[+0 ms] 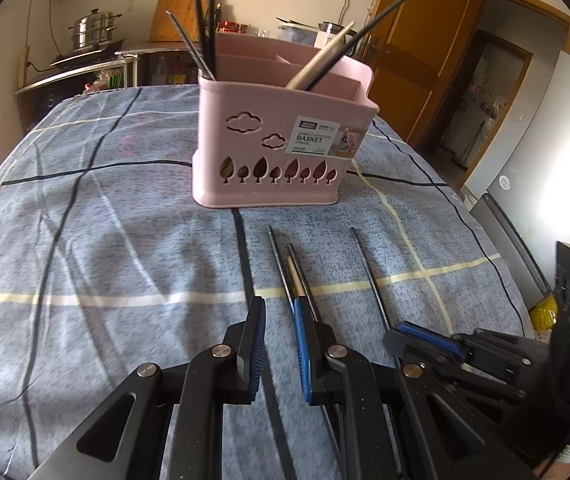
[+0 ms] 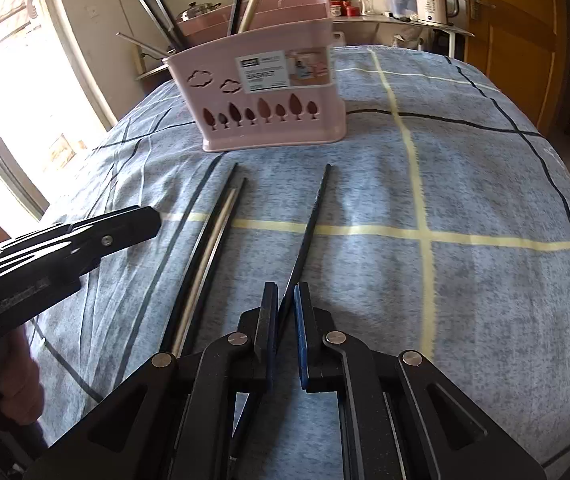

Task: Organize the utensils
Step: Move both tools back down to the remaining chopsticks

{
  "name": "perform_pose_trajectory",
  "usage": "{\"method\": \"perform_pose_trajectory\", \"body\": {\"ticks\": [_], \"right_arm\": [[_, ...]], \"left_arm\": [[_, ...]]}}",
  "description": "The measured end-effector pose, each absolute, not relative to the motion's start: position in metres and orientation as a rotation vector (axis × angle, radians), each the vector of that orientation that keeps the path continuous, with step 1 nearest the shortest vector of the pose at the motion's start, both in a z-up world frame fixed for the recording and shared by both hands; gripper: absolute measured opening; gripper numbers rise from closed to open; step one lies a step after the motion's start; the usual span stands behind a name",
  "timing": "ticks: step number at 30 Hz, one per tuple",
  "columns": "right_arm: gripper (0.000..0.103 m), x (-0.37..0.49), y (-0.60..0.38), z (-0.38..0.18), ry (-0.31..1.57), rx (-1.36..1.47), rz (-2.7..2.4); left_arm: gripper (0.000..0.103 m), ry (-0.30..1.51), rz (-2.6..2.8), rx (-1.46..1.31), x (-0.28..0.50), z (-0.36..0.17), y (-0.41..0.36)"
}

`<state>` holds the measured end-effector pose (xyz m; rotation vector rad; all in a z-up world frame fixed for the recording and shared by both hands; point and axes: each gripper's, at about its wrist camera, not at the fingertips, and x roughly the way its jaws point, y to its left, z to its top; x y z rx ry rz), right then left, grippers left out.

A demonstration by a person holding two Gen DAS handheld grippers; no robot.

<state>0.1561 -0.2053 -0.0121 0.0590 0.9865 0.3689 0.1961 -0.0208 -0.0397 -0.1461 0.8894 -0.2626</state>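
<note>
Pink plastic basket [image 1: 269, 120] with cloud and tree cut-outs stands on the counter [image 1: 105, 240], which is draped in blue-grey plaid cloth. It is well apart from both claws, with dark and pale chopsticks already leaning in it.

Right claw [image 2: 285, 292]: closed on the single black chopstick [image 2: 317, 208], which lies alone on the cloth. The grip sits near its close end.

Left claw [image 1: 279, 308]: narrowly parted, nothing between the pads. It is just beside the loose bundle of two black chopsticks and one pale wooden one [image 1: 293, 276].

Risks, as we judge them:
- A thin rod pinched near one end may swing or slip out on the lift.
- The pads sit low, so they could catch the cloth and drag it.
- The left claw's right finger touches or nearly touches the bundle, and a sideways move would scatter it.
- The basket looks light; a hard poke at the rim might tip it.

Views:
- The left wrist camera shows the basket's inner dividers and the right claw from the side.
- The right wrist camera shows the rod running between its own pads, plus the hand holding the left claw.
</note>
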Motion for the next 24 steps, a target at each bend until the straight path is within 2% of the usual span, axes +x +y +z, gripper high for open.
{"method": "perform_pose_trajectory", "body": {"ticks": [8, 19, 24], "right_arm": [[0.008, 0.156, -0.214, -0.013, 0.982, 0.078, 0.379], [0.008, 0.156, -0.216, -0.014, 0.976, 0.087, 0.386], [0.008, 0.155, -0.216, -0.014, 0.975, 0.083, 0.384]], "left_arm": [[0.014, 0.933, -0.227, -0.144, 0.217, -0.06, -0.031], [0.016, 0.93, -0.203, -0.128, 0.218, -0.058, -0.034], [0.026, 0.923, -0.199, -0.117, 0.22, -0.059, -0.037]]}}
